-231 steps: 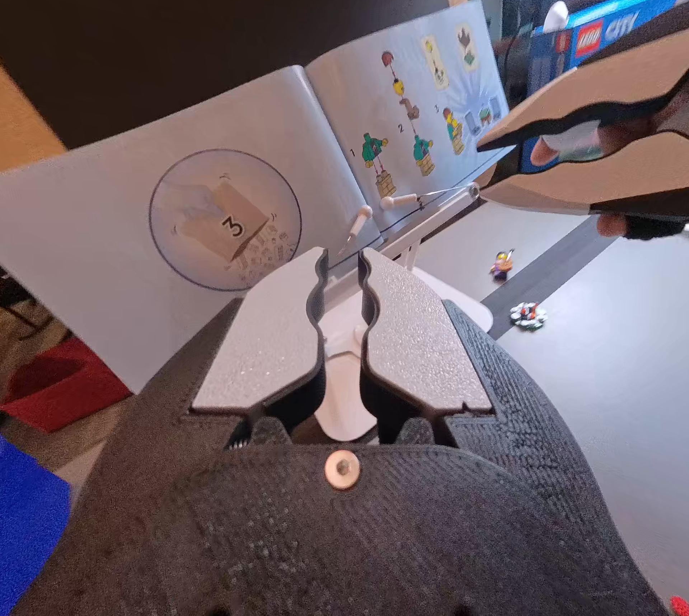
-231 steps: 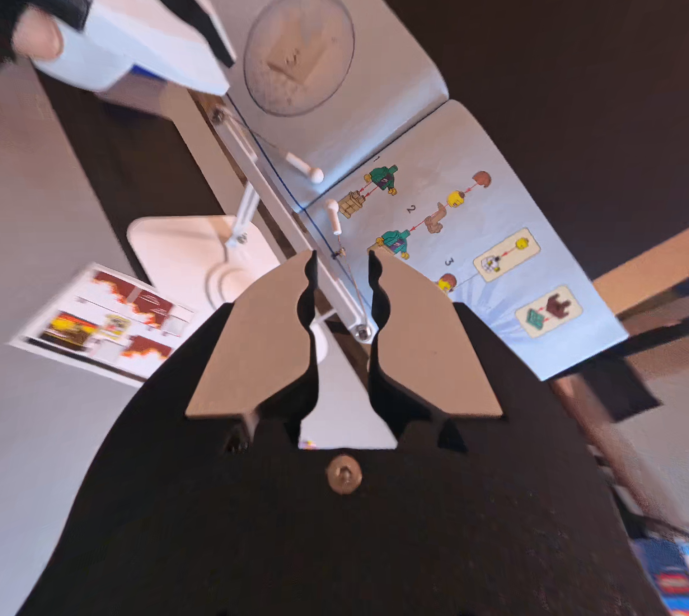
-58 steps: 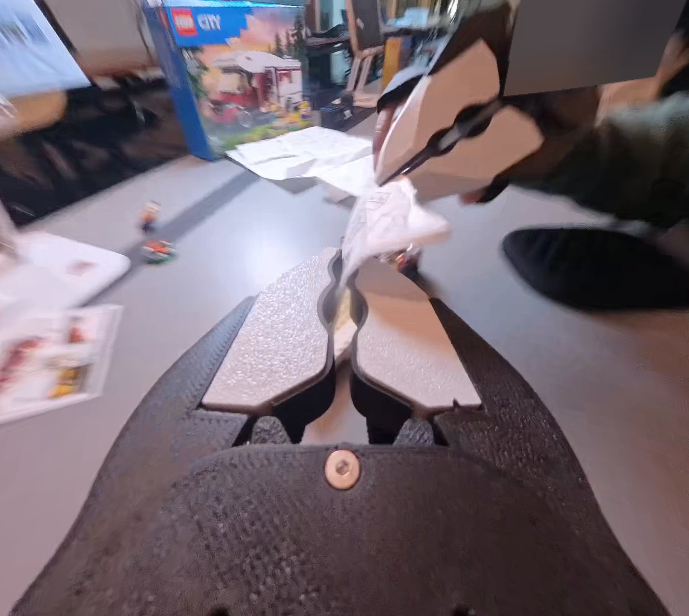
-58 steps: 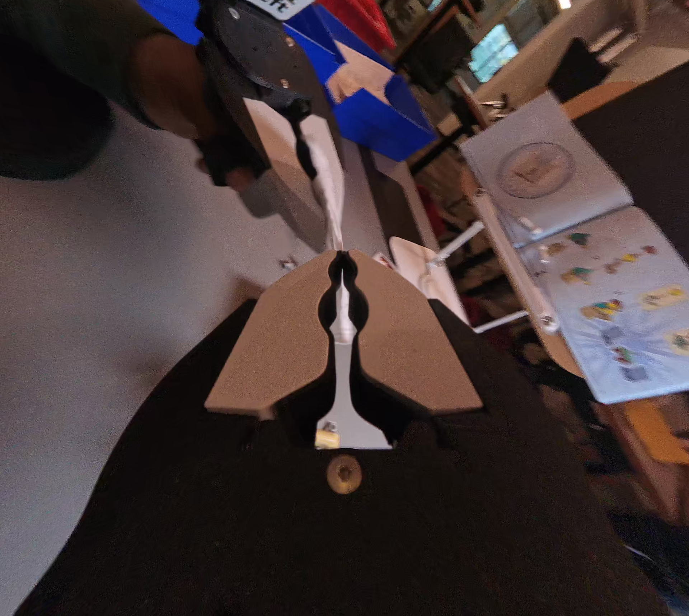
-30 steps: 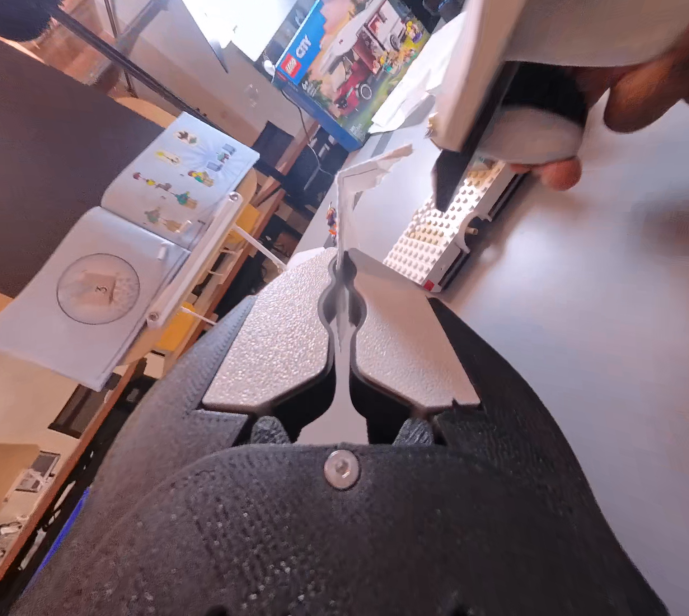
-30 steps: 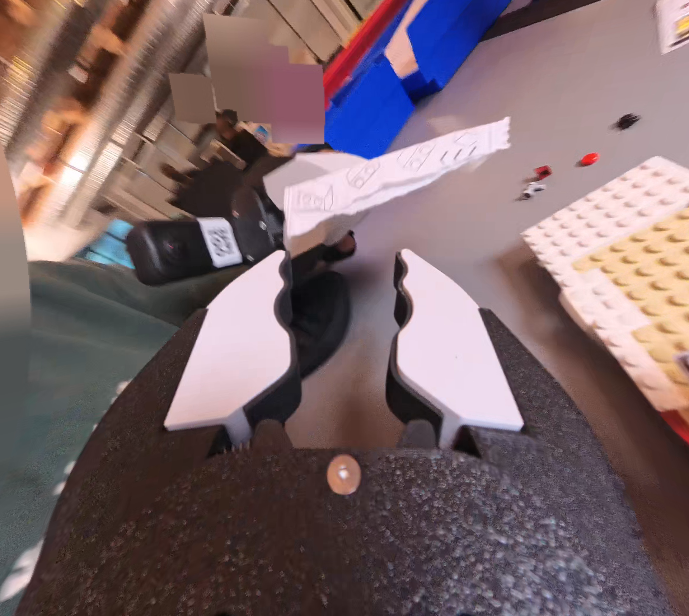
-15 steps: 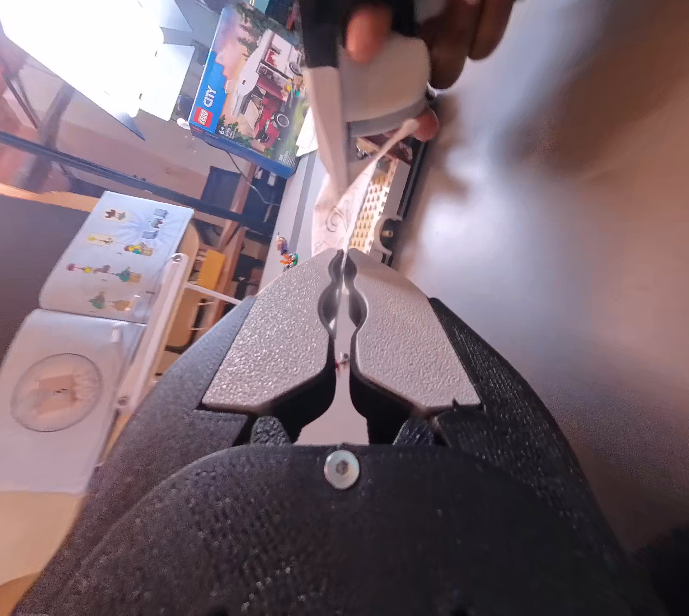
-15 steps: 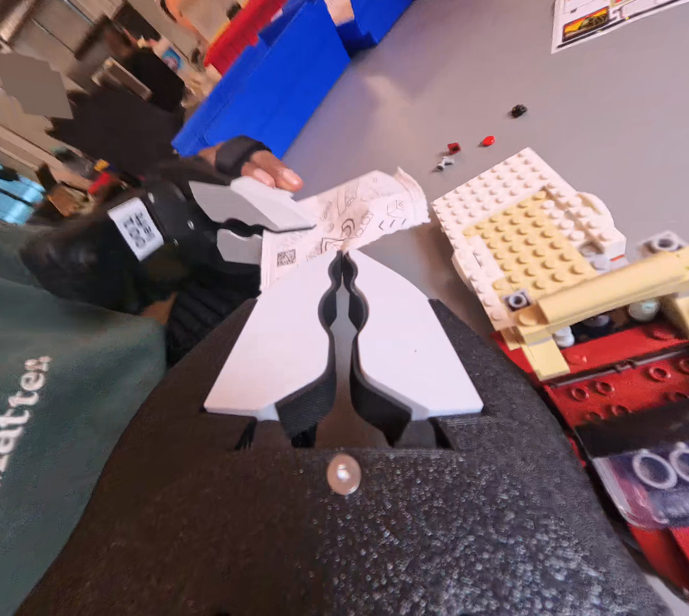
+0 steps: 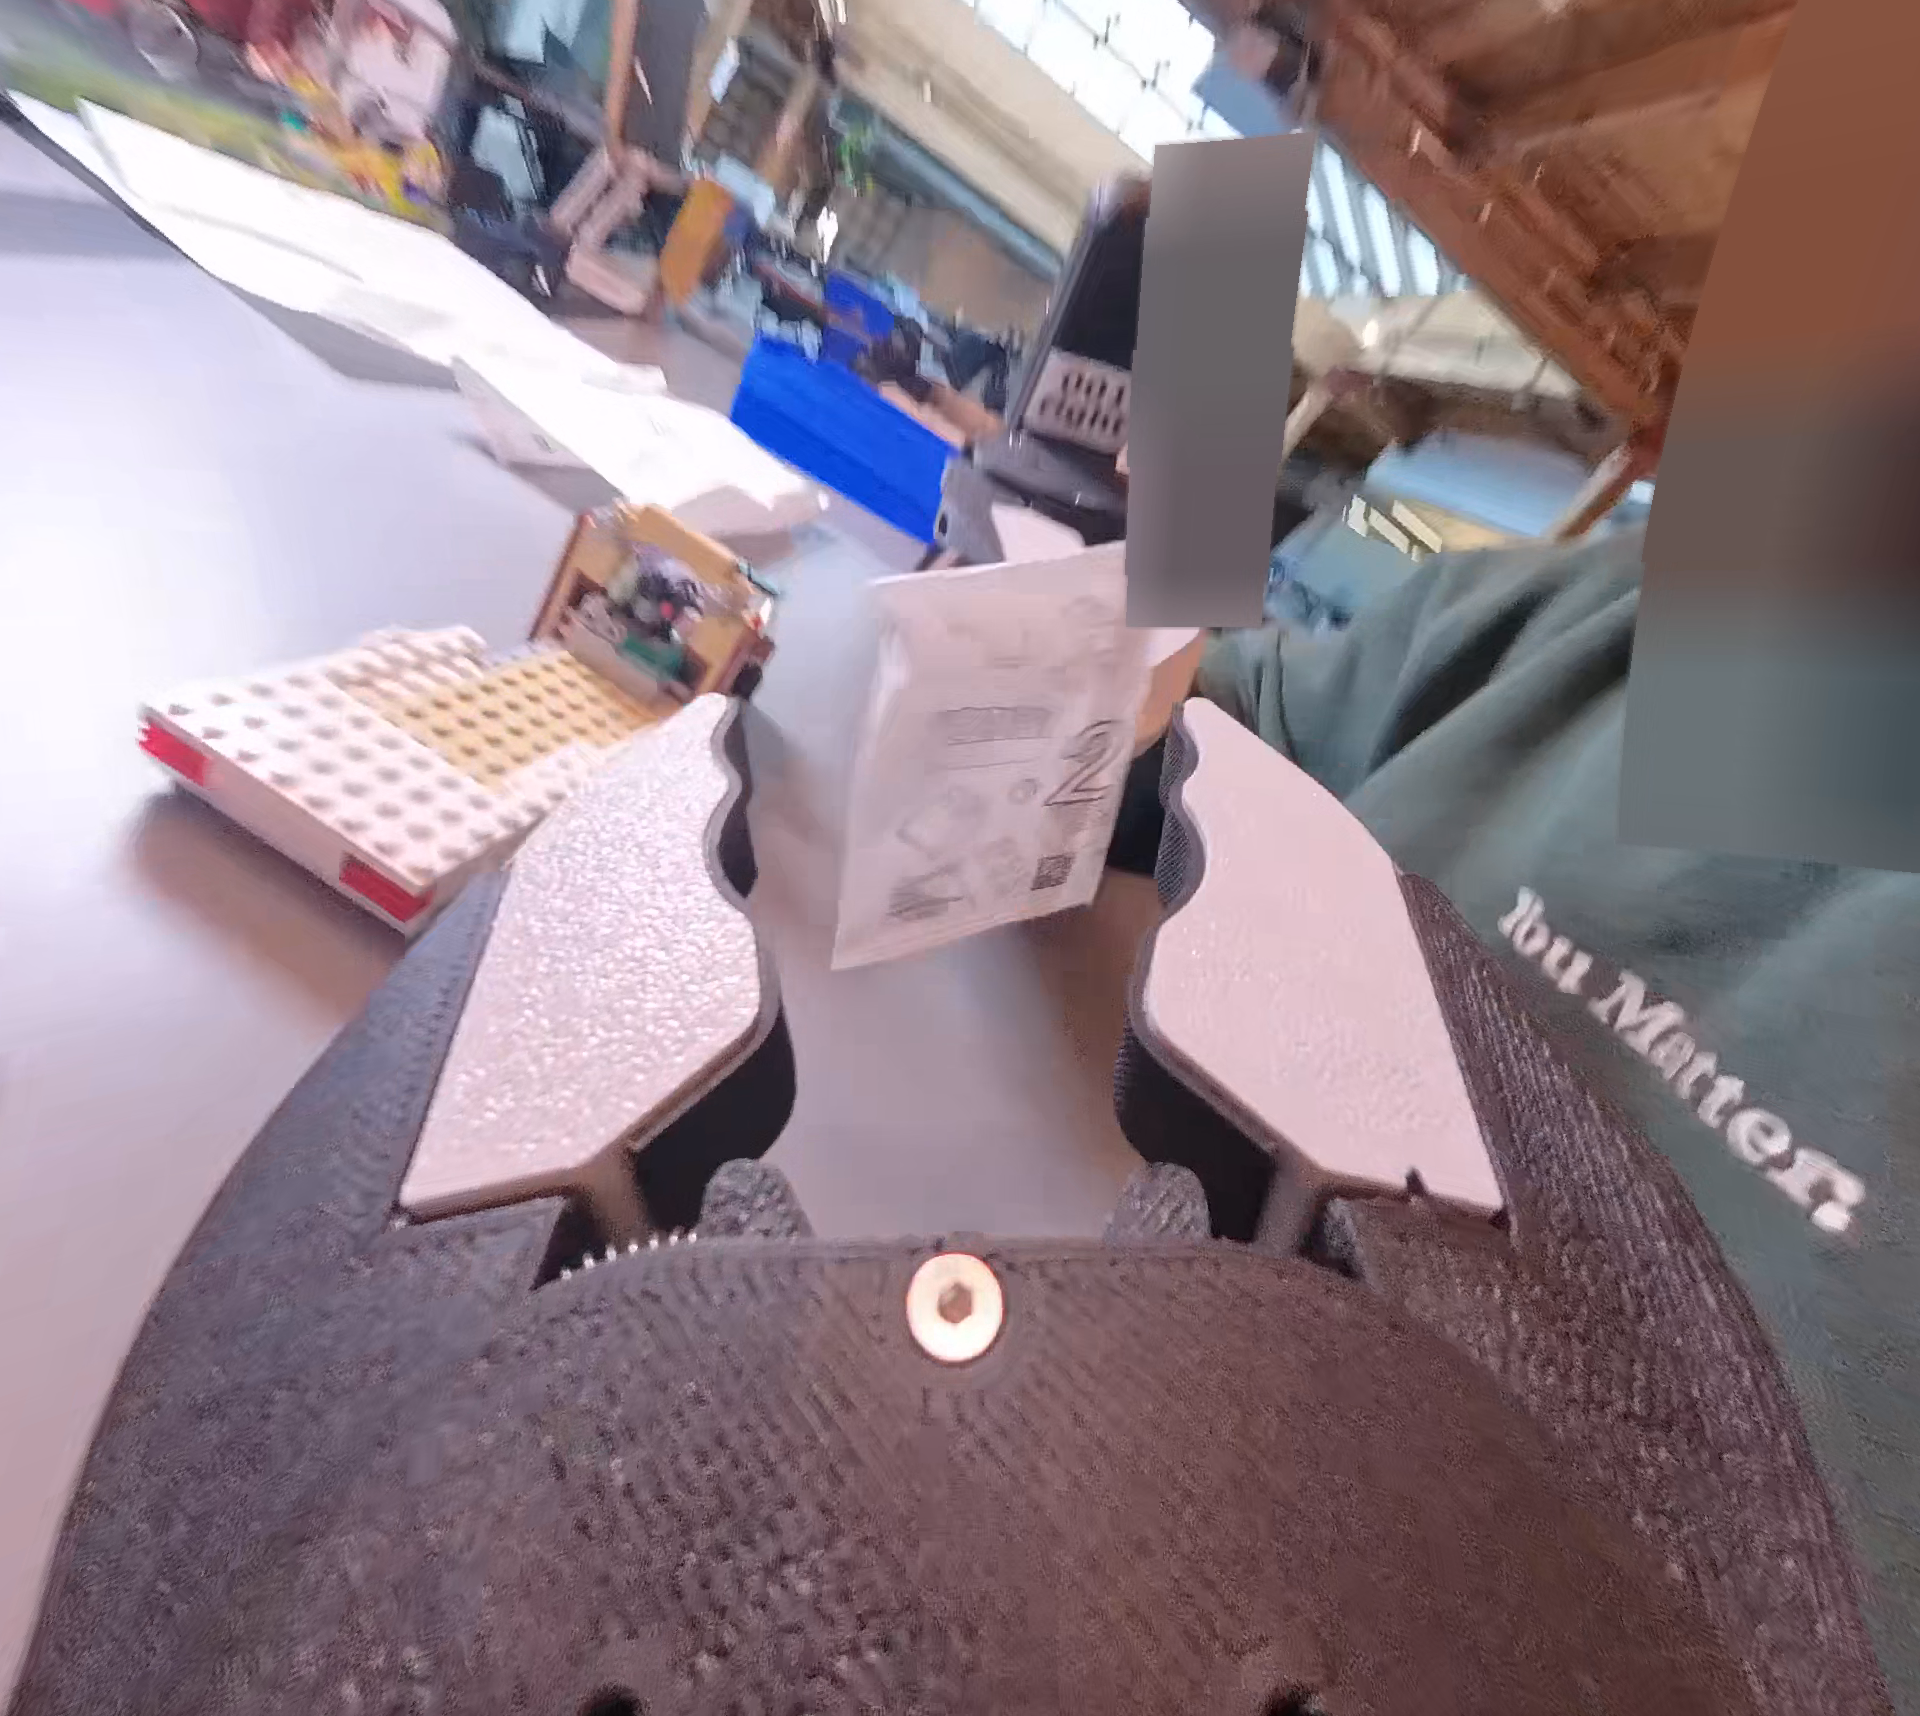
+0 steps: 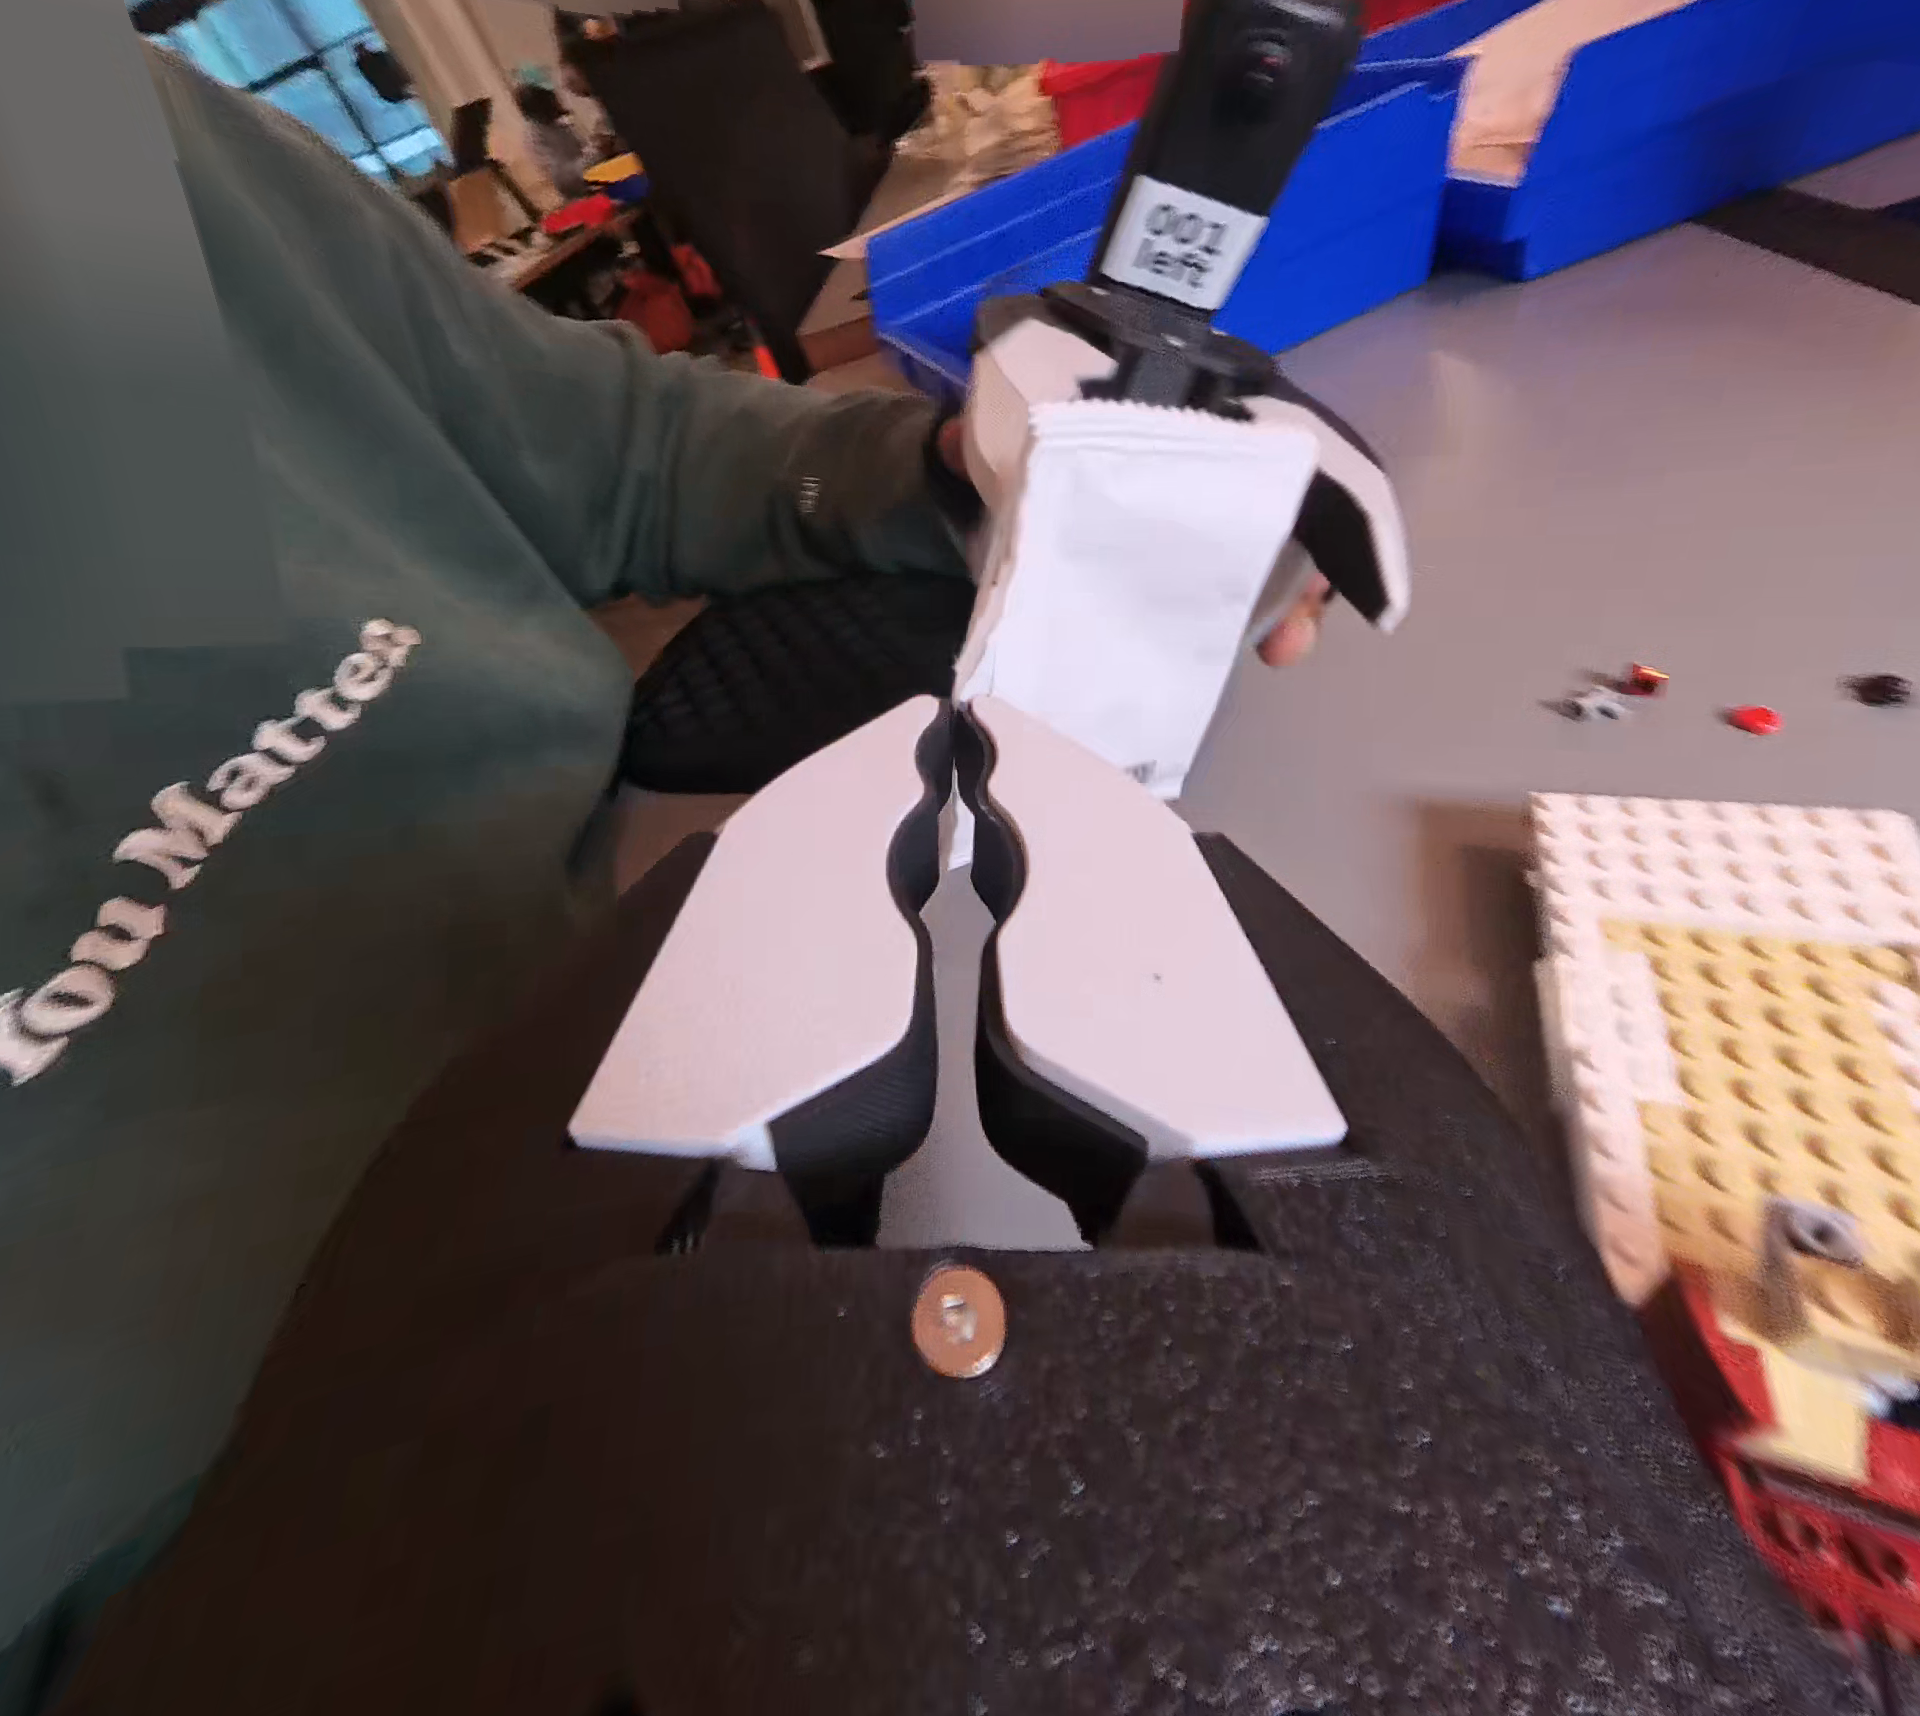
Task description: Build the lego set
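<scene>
Right wrist view shows the right tongs point(image 10: 954, 710) clenched on the lower corner of the white paper bag point(image 10: 1127, 586), which hangs in the air above the bench point(image 10: 1558, 461). The left tongs point(image 9: 954, 710) stand released, fingers wide, the bag between and beyond them. To open it well, I would regrip the opposite edge with the left and pull apart slowly, mouth up, so pieces cannot scatter. Both are raised and face each other. The half-built model point(image 10: 1714, 991) lies near the bench's right edge.
</scene>
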### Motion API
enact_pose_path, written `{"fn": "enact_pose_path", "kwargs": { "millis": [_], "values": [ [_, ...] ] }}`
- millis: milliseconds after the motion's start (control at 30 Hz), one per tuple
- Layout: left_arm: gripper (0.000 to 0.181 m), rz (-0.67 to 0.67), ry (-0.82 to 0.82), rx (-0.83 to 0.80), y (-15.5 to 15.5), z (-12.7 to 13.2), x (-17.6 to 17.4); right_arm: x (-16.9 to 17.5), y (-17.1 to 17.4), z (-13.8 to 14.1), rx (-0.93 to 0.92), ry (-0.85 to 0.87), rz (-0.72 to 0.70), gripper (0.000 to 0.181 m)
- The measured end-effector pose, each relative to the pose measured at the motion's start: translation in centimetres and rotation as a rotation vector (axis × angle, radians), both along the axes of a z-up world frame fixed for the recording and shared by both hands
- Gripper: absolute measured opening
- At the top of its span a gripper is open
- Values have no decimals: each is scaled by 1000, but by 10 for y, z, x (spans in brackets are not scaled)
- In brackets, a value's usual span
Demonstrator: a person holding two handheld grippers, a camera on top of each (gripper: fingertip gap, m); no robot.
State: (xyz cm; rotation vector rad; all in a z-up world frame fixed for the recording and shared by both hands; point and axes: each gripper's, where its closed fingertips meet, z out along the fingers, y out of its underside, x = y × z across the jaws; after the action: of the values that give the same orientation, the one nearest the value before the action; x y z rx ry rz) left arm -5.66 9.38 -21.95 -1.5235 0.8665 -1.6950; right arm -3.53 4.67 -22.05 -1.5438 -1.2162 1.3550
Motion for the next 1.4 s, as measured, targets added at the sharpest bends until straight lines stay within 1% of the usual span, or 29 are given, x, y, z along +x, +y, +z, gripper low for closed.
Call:
{"fn": "enact_pose_path", "kwargs": {
  "millis": [33,100,133,167,233,267,367,467,500,567,633,733,800,867,933,1000,1067,1133,1267,1400],
  "values": [
    [72,-39,34,24,-8,-5,4,-2,-7,1,-3,11,40,0],
    [40,-160,10,61,-32,-1,6,-3,-9,-2,-2,-10,44,0],
    [24,-180,5,83,-37,0,6,-3,-7,-4,0,-25,34,0],
    [12,-166,12,121,-37,1,5,-1,-1,-7,-5,-43,2,0],
    [1,-81,56,170,-26,-2,4,3,16,-13,-14,-71,-92,0],
    [0,-40,86,170,-21,-5,6,5,24,-15,-9,-83,-132,0],
    [0,-5,124,181,-18,-8,8,6,28,-19,61,-94,-166,1],
    [0,-46,113,172,-25,-6,11,0,20,-19,53,-67,-120,24],
    [0,-63,117,176,-29,-7,12,-1,18,-20,47,-69,-103,23],
    [0,-71,131,191,-33,-10,16,-1,17,-22,76,-76,-99,7],
    [0,-34,148,200,-27,-12,17,0,22,-24,106,-106,-136,1],
    [0,20,184,208,-19,-17,17,1,33,-30,88,-155,-221,3],
    [0,30,188,215,-18,-17,15,3,35,-29,56,-126,-227,9],
    [0,29,195,207,-17,-19,14,7,35,-25,10,-63,-185,9],
    [0,15,183,196,-19,-19,15,10,28,-22,-44,-16,-96,5],
    [0,9,198,220,-23,-20,17,10,20,-22,-30,-6,-30,3],
    [0,18,215,230,-22,-23,17,8,16,-23,-12,-4,-4,4],
    [0,43,225,223,-17,-25,15,6,22,-25,-6,-1,-40,3],
    [0,95,233,205,-6,-25,9,6,48,-29,7,-31,-193,0],
    [0,103,289,232,-8,-32,13,5,61,-39,95,-157,-323,0]
  ]
}}
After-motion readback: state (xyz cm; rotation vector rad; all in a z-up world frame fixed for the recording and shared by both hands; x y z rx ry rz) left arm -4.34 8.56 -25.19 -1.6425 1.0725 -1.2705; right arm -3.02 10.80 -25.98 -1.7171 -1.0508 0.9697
